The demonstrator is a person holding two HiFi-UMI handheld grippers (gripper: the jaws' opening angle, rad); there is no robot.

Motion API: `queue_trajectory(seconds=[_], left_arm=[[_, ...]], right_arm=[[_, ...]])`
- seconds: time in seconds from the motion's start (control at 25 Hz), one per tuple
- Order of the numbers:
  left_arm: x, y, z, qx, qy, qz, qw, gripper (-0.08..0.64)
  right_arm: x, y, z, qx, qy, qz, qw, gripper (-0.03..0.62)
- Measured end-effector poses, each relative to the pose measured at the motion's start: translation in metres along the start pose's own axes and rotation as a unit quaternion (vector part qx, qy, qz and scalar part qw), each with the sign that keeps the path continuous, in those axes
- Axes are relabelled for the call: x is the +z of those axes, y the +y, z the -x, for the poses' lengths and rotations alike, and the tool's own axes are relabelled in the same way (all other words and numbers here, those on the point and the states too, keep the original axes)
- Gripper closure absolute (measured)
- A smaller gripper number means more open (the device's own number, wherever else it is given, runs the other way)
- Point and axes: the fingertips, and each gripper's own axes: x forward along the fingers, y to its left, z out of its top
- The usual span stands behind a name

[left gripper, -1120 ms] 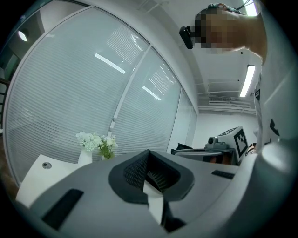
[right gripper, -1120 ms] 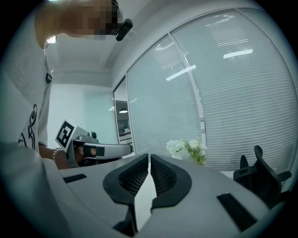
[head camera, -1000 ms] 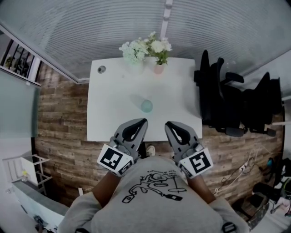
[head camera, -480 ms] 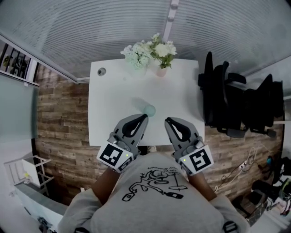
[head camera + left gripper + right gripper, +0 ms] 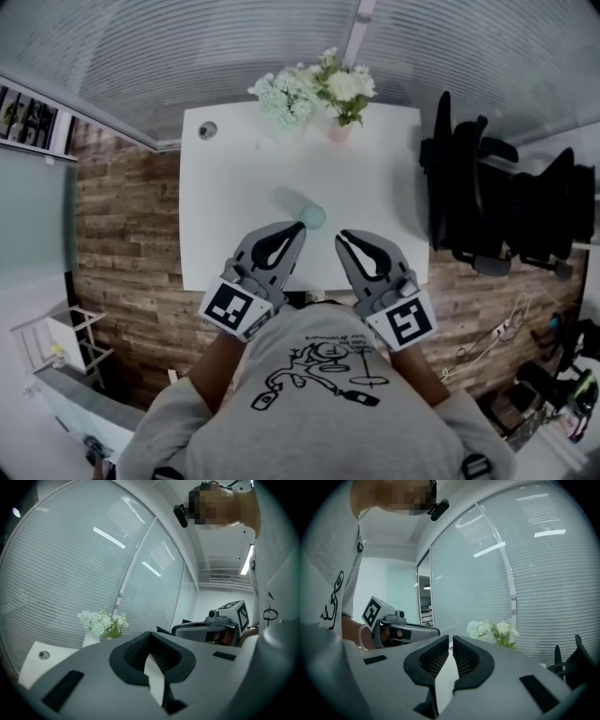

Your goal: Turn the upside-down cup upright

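Left tongs (image 5: 298,226) are sitting fully shut, pads pressed together, nothing between them. Right tongs (image 5: 341,234) are closed down to a hairline slit and are also gripping nothing. Both are hanging side by side over the near edge of the white desk (image 5: 234,187), pointing away from the person toward the window blinds (image 5: 234,47), roughly level. Their tips are near each other but apart.

The cup (image 5: 312,217) is pale bluish-green and is sitting on the desk, around the middle, slightly toward the near side. In the head view it is showing just past the left tongs' tip and a touch to its right, ahead of the gap between the two tips. From that angle I can't tell whether the left tip is touching it, and I can't read which end is facing up.

A bunch of pale flowers (image 5: 286,94) and a pink pot (image 5: 339,132) of white flowers are standing next to each other at the far desk edge, well apart from the cup. A round grommet (image 5: 207,130) is sitting in the far left corner. Black chairs (image 5: 469,202) are standing right of the desk on the wood-plank floor (image 5: 122,234). Each gripper view is catching the other tongs alongside, marker cube facing the camera.
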Motion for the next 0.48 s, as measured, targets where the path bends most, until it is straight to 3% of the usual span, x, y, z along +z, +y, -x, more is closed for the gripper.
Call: queue_trajectory(seconds=[0.48], left_arm=[[-0.029,0.006,-0.008,-0.019,0.02,-0.013,0.9995,0.557]], right_arm=[[-0.022,0.001,-0.013,0.009,0.002,-0.003,1.0,0.551]])
